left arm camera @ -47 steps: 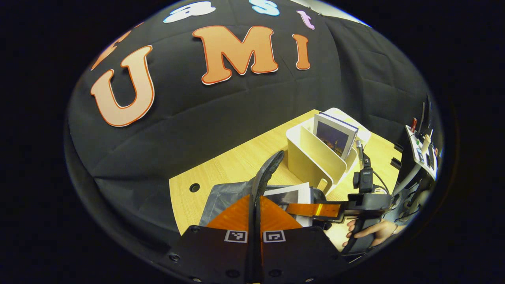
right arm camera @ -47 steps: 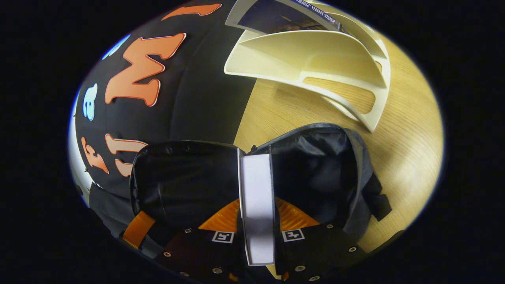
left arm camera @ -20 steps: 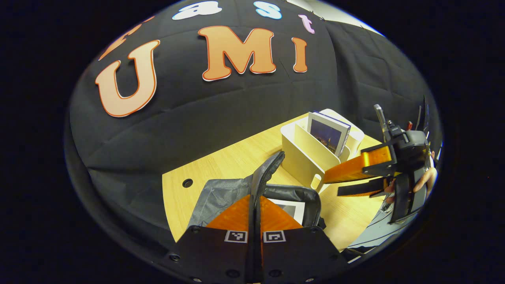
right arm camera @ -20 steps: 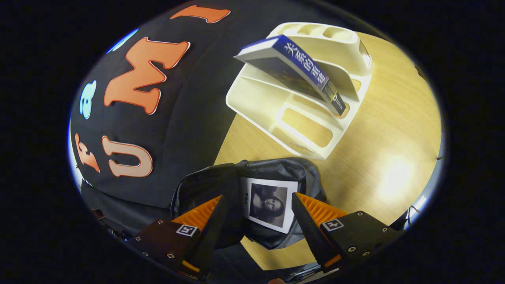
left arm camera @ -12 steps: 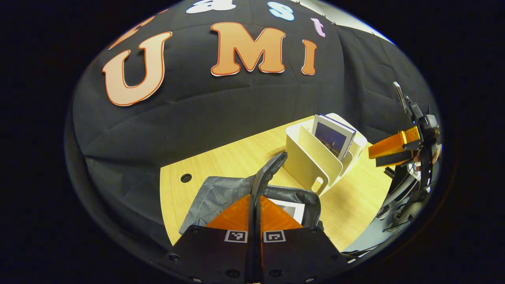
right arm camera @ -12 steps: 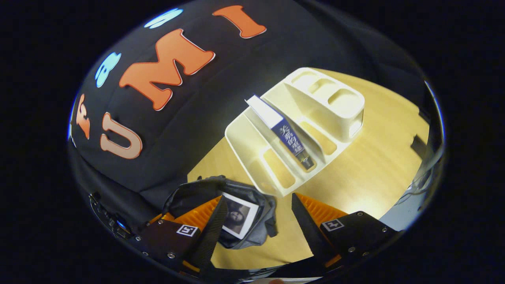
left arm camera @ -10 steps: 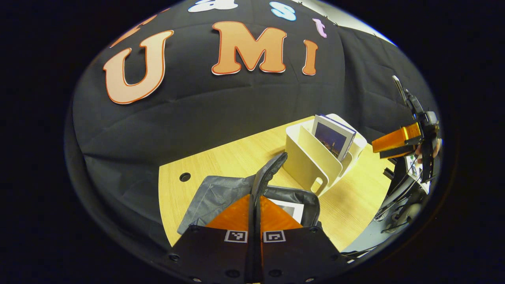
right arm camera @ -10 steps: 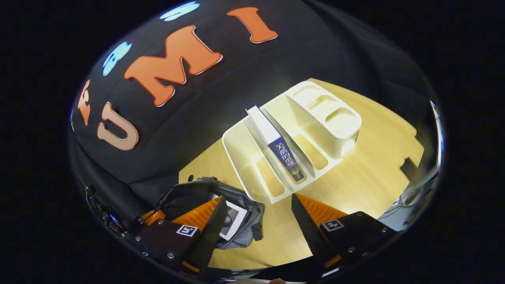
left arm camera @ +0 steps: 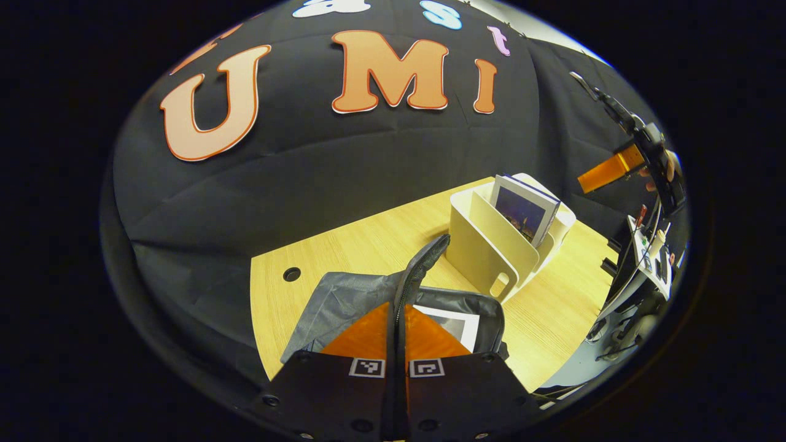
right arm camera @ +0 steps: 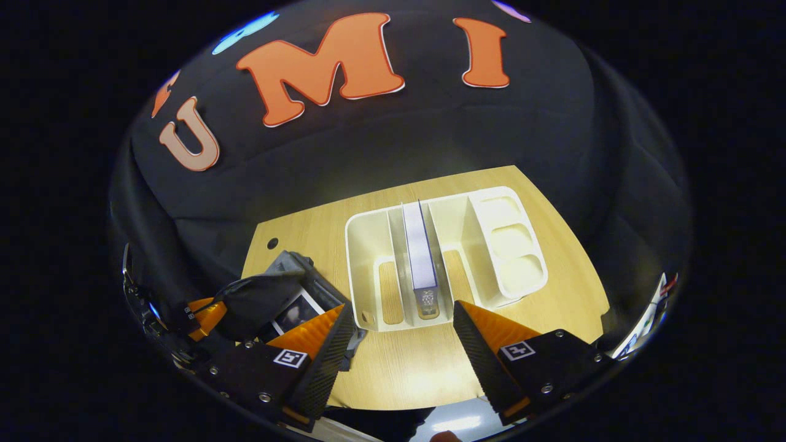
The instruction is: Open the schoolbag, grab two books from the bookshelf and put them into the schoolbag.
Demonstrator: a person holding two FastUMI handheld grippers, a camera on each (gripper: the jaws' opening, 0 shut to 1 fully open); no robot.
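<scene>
The grey schoolbag lies open on the wooden table, with one book inside it. My left gripper is shut on the bag's raised zipper flap and holds it up. A cream bookshelf stands to the right of the bag, with a blue-spined book upright in its middle slot. My right gripper hangs open high above the shelf's front, in line with that book and holding nothing. In the left gripper view the right gripper shows far right, raised in a hand.
A stand with a white panel and cables sits beyond the table's right end. The table has a round cable hole near its back left corner. Its front edge lies just under my right gripper.
My right gripper let go of the white book inside the bag, opened, rose and swung over the bookshelf. My left gripper has kept hold of the flap.
</scene>
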